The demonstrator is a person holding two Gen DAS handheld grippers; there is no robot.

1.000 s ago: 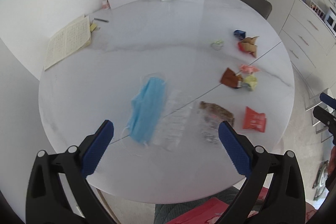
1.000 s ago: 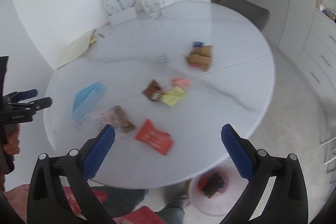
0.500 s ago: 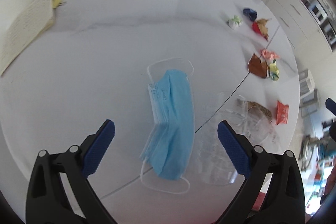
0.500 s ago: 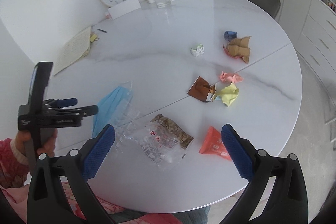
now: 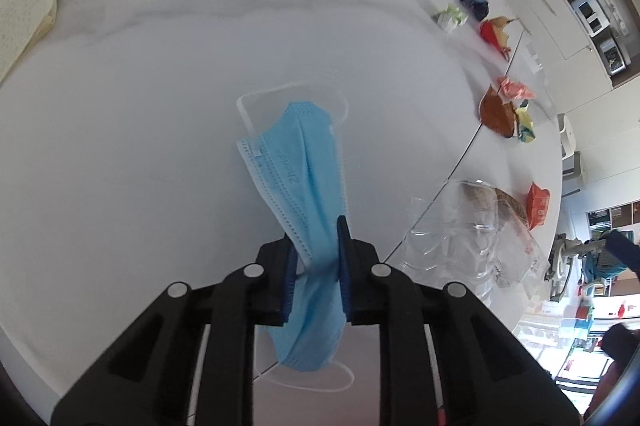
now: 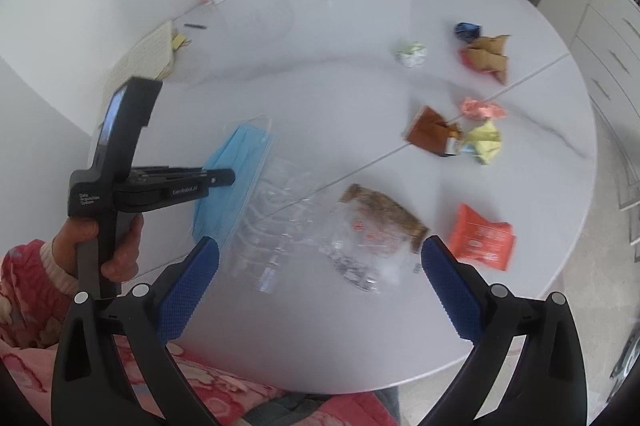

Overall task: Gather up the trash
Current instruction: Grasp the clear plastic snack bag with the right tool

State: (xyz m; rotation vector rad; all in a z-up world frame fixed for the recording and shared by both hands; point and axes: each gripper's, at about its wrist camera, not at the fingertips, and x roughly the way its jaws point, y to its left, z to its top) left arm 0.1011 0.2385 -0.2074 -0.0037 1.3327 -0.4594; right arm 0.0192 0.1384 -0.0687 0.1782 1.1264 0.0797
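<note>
A second ago our left gripper [image 5: 318, 258] hung wide open above the table [image 5: 160, 146]; now its blue pads are pinched tight on the blue face mask [image 5: 304, 170], which bunches between them, its far end and white ear loop lying on the tabletop while the near end droops below the fingers. From the right wrist view we see the same grip from the side: the left gripper [image 6: 224, 178] reaches in level over the mask [image 6: 232, 162]. So we judge the first piece of trash is secured, though whether it has lifted free of the surface we cannot tell. Our right gripper [image 6: 320, 282] is spread wide and holds nothing, poised above the clear plastic packaging [image 6: 280, 218] that lies just beside the mask, with the brown snack wrapper [image 6: 384, 210] touching it. The orange packet [image 6: 480, 238] and the crumpled wrappers [image 6: 452, 134] farther across the table are untouched, so most of the collecting remains. No bin shows in either view now, so the mask's destination is out of sight.
</note>
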